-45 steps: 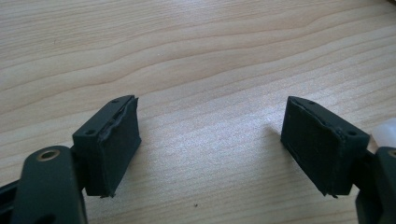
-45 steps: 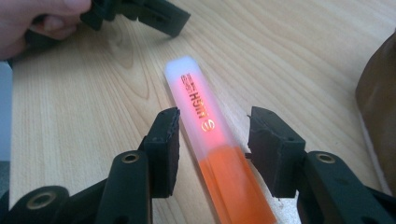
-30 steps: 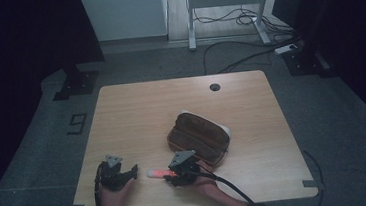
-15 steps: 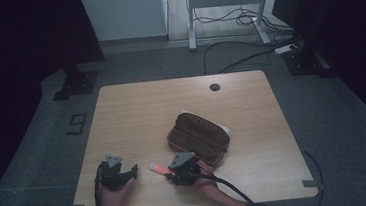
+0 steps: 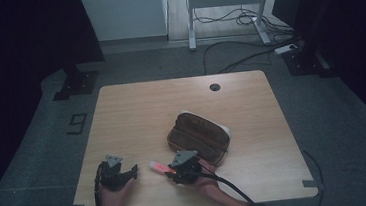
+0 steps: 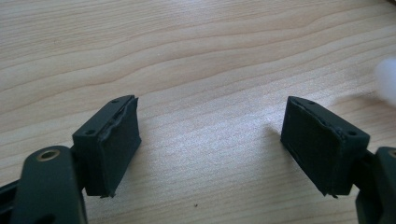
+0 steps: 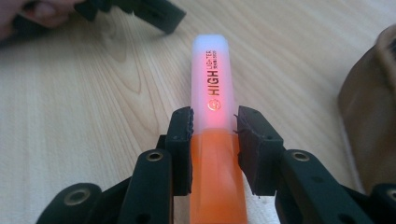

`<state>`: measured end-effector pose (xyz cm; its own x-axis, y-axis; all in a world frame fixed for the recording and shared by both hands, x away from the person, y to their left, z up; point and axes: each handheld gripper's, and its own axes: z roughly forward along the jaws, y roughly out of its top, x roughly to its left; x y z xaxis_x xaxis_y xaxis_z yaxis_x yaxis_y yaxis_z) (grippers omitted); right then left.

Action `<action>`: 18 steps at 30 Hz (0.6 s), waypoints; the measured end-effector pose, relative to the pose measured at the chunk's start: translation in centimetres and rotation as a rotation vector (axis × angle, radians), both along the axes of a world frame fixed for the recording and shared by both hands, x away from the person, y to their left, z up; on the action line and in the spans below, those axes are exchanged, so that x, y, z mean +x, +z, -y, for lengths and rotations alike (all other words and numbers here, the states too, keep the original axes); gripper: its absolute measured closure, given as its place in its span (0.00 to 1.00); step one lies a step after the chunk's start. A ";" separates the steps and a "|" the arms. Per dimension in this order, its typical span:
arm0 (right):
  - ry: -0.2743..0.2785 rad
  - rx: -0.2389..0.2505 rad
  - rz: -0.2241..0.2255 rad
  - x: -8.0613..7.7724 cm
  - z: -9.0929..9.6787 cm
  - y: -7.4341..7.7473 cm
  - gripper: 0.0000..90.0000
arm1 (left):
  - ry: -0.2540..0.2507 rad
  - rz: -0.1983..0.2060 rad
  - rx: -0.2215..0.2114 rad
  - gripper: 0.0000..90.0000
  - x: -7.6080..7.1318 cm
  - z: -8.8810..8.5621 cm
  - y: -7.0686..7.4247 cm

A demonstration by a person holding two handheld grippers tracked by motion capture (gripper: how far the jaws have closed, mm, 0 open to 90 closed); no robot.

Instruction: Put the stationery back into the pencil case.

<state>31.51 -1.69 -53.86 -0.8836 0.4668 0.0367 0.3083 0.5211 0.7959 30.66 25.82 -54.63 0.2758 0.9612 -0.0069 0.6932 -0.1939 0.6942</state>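
An orange highlighter [image 7: 212, 93] with a white translucent cap lies along my right gripper [image 7: 214, 126]. The jaws have just been closing, and both pads now press on its barrel. In the high view the highlighter [image 5: 159, 167] sticks out left of the right gripper [image 5: 169, 170] near the table's front edge, with its cap towards the left gripper [image 5: 132, 170]. My left gripper [image 6: 210, 140] is open just above bare wood with nothing between its jaws. The blurred cap [image 6: 386, 81] shows at its right. A brown pencil case [image 5: 199, 136] lies just behind the right gripper.
The light wooden table [image 5: 146, 111] has a cable hole [image 5: 214, 86] near its far edge. The pencil case [image 7: 369, 107] lies close on the right of the held highlighter. The left gripper [image 7: 154, 14] and a hand sit beyond the cap. Cables cross the floor behind the table.
The highlighter's cap end has shifted very slightly up the picture in the right gripper. Both hands stay where they were.
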 end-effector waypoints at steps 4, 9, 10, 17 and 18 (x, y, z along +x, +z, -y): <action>-0.007 0.021 0.019 0.1 0.6 1.0 0.73 | 0.000 0.000 0.000 0.22 0.0 0.0 0.0; -0.015 0.054 0.038 0.3 1.5 2.2 0.73 | 0.000 0.000 0.000 0.22 0.0 0.0 0.0; -0.016 0.060 0.044 0.4 1.7 2.4 0.73 | 0.000 0.000 0.000 0.22 0.0 0.0 0.0; -0.046 0.097 0.062 1.0 3.4 3.8 0.73 | 0.000 0.000 0.000 0.22 0.0 0.0 0.0; -0.050 0.099 0.063 1.1 3.6 4.0 0.73 | 0.000 0.000 0.000 0.22 0.0 0.0 0.0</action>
<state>32.61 -5.30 -49.89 -0.8612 0.5073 0.0302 0.2800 0.4240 0.8613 30.67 25.82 -54.63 0.2759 0.9612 -0.0066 0.6931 -0.1941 0.6942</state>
